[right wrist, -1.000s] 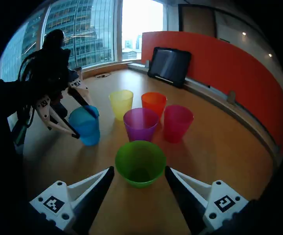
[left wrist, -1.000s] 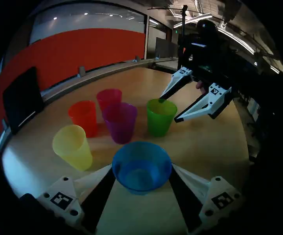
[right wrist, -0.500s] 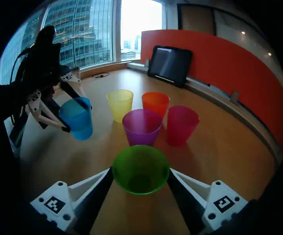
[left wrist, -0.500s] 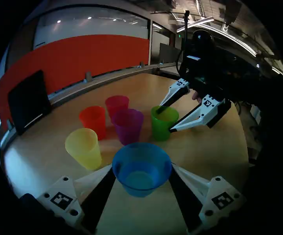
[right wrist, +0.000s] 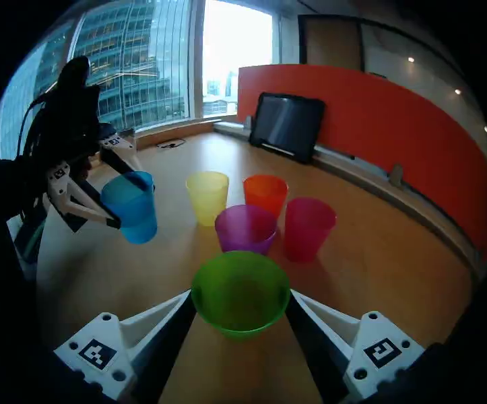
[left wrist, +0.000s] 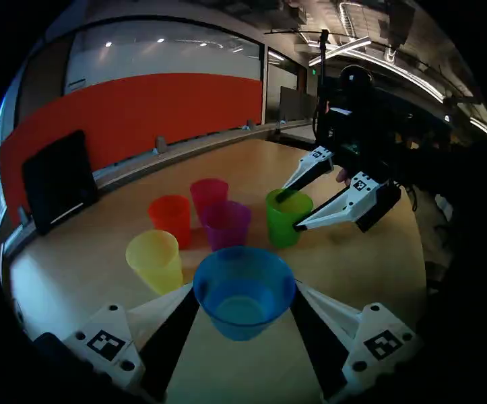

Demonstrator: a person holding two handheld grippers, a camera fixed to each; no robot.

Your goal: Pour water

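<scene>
My left gripper [left wrist: 243,303] is shut on a blue cup [left wrist: 244,289] holding a little water, lifted above the wooden table [left wrist: 351,262]. My right gripper [right wrist: 240,306] is shut on a green cup [right wrist: 240,293], also raised off the table. In the left gripper view the green cup [left wrist: 286,215] and the right gripper [left wrist: 290,212] hang at the right of the cup group. The right gripper view has the blue cup [right wrist: 130,206] and the left gripper [right wrist: 122,202] at the left, upright.
Yellow [right wrist: 207,195], orange [right wrist: 265,194], purple [right wrist: 245,229] and pink [right wrist: 307,227] cups stand together on the table [right wrist: 391,269]. A dark tablet [right wrist: 287,126] leans at the table's far edge before an orange wall. A person in dark clothes [right wrist: 68,128] holds both grippers.
Both cups have been lifted off the table. The standing cups look lower and farther away in both views.
</scene>
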